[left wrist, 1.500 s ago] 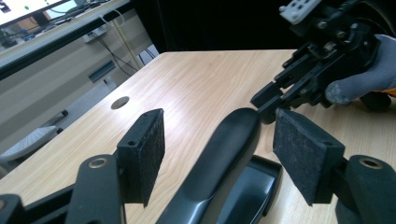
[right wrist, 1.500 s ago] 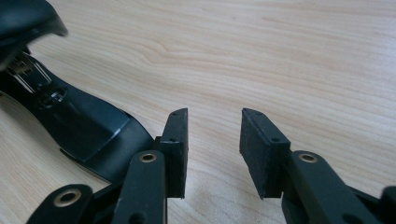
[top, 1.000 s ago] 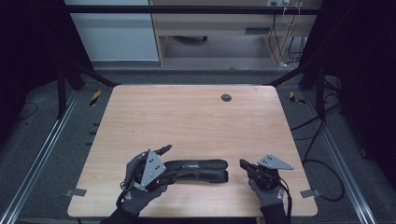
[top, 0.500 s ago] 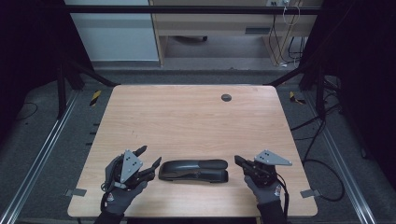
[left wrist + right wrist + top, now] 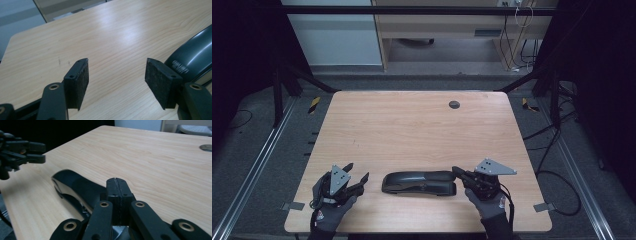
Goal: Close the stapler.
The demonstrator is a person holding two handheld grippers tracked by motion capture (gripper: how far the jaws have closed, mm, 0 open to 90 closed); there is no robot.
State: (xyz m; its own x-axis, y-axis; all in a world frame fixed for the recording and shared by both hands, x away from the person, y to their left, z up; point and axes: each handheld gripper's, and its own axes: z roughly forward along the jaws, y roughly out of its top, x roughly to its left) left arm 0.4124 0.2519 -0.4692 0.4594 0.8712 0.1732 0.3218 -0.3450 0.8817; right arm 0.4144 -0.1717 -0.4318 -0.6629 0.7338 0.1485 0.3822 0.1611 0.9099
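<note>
Glossy black curved stapler (image 5: 419, 182) on pale woodgrain table (image 5: 412, 130)

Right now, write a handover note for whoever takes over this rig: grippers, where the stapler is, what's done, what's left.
Left gripper: jaws open, nothing between them, hovering just left of the stapler.
Right gripper: jaws shut, empty, tips at the stapler's right end; contact can't be told.
Stapler: lying flat near the table's front edge, between the two grippers, held by neither.
Done: both grippers are in place at its ends.
Left: probably grip and work the stapler; nothing is grasped yet.
</note>
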